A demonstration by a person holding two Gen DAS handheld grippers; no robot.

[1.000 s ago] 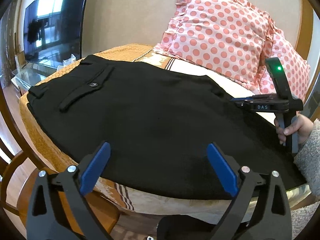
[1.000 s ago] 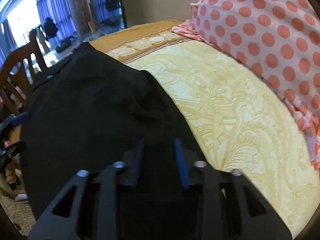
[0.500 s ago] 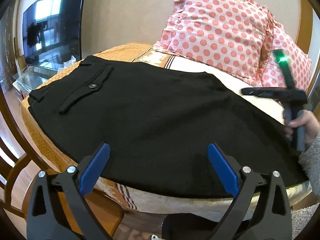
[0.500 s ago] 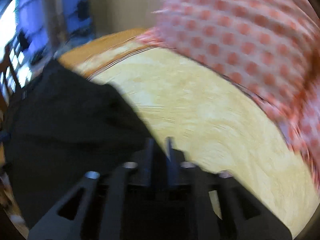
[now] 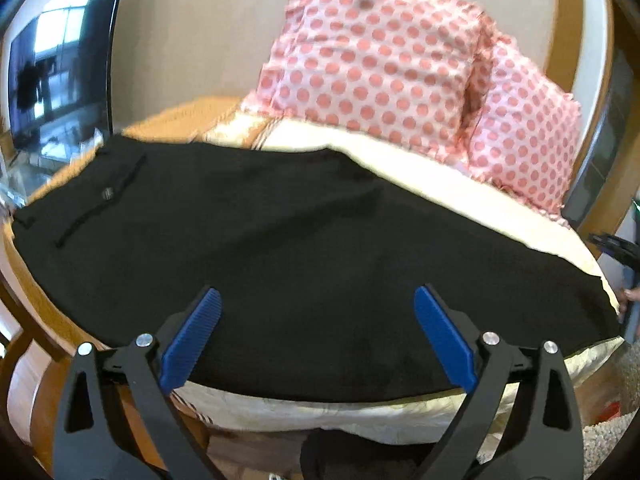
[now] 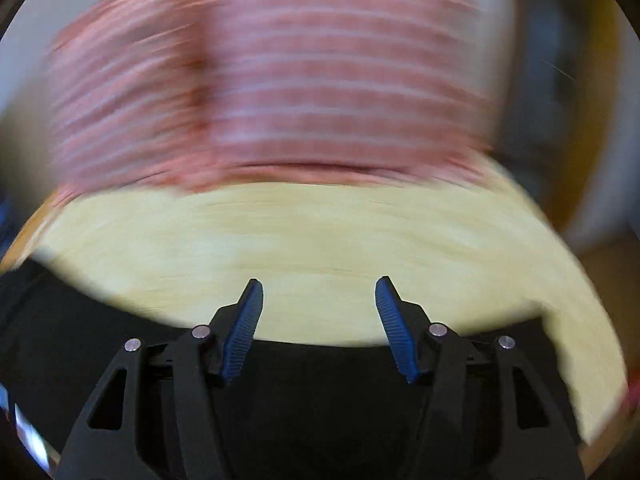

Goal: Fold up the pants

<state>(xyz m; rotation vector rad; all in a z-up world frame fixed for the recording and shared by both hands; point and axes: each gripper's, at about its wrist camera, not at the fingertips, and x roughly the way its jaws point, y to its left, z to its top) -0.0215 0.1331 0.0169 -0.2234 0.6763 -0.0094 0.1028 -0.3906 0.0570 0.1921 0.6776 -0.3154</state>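
The black pants (image 5: 280,232) lie spread flat across the bed, waistband and buttoned back pocket (image 5: 106,192) at the left, leg ends at the right. My left gripper (image 5: 316,332) is wide open and empty over the near edge of the pants. My right gripper (image 6: 318,320) is open and empty, its blue pads over the far edge of the pants (image 6: 320,392), facing the yellow bedspread; this view is motion-blurred. Part of the right gripper shows at the left wrist view's right edge (image 5: 612,244).
Two pink polka-dot pillows (image 5: 380,64) lean against the headboard behind the pants. The cream and yellow bedspread (image 6: 320,240) covers the bed. A television (image 5: 56,76) stands at the far left. A wooden chair (image 5: 24,360) is at the lower left.
My right gripper has let go of the pants, opened, and swung right toward the pillows. The pants now lie flatter. The left gripper has stayed open and moved only slightly.
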